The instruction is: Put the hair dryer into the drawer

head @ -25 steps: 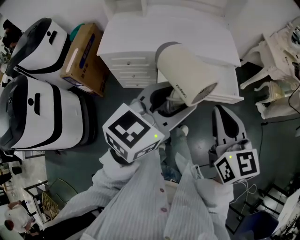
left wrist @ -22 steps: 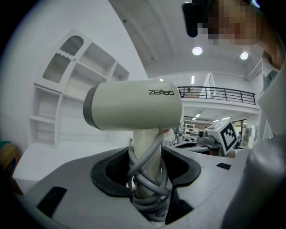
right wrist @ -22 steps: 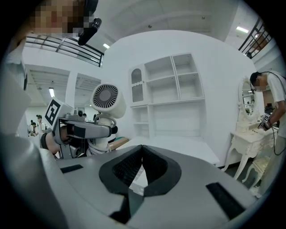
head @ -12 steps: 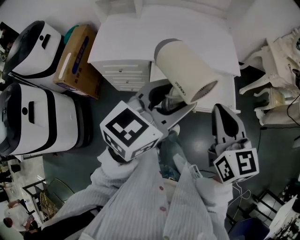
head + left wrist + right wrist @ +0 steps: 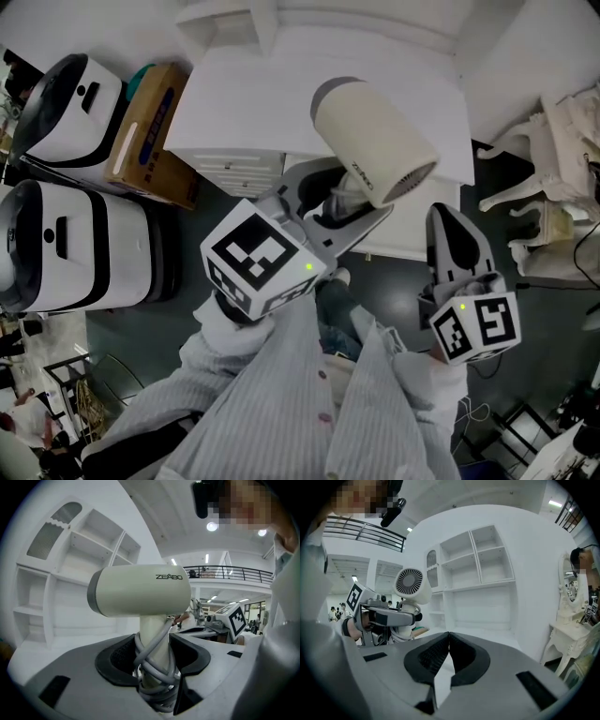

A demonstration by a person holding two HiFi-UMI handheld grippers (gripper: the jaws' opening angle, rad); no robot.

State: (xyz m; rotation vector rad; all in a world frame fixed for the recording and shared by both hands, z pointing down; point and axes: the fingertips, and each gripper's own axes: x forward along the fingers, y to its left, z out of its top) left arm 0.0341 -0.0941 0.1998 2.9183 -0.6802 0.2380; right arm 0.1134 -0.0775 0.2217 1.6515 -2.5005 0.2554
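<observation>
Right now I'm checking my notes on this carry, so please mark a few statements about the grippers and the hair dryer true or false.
1. The left gripper grips the hair dryer by its handle. True.
2. The right gripper has its jaws wide apart. False: the right gripper is shut, with nothing between its jaws.
3. A grey cord is wound round the handle. True.
4. The hair dryer lies on the white dresser. False: the left gripper holds it upright, off the dresser.
</observation>
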